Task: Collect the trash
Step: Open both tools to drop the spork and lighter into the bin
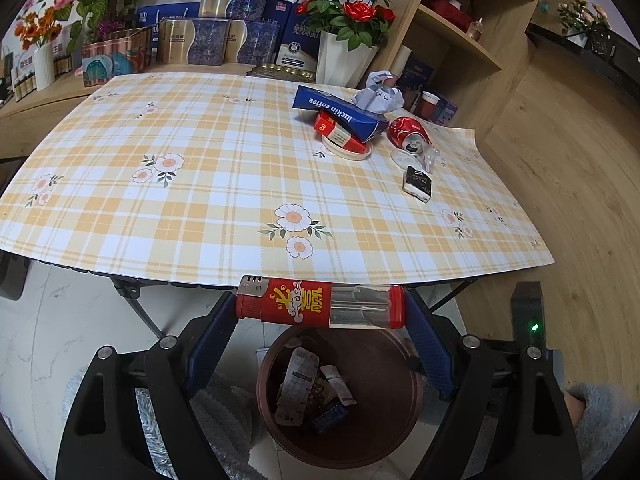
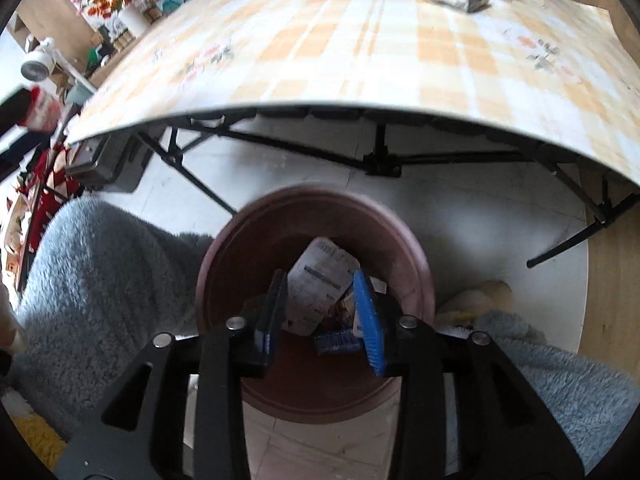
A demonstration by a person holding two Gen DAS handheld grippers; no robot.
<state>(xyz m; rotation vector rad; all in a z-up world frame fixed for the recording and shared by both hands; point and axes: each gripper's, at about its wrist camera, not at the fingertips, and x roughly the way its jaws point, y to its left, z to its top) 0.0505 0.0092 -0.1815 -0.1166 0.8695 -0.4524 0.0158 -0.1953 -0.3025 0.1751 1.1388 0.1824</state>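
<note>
lighter (image 1: 320, 303) clamped crosswise in left hand-held gripper (image 1: 320, 322)

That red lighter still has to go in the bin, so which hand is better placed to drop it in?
The left. The left gripper holds the lighter end to end between its pads, right above the brown bin. The right gripper hangs over the same bin with nothing between its open jaws.

Black tongs (image 2: 320, 312) with ribbed blue pads (image 2: 370, 320), silver screws, fluffy grey sleeves (image 2: 100, 280).
</note>
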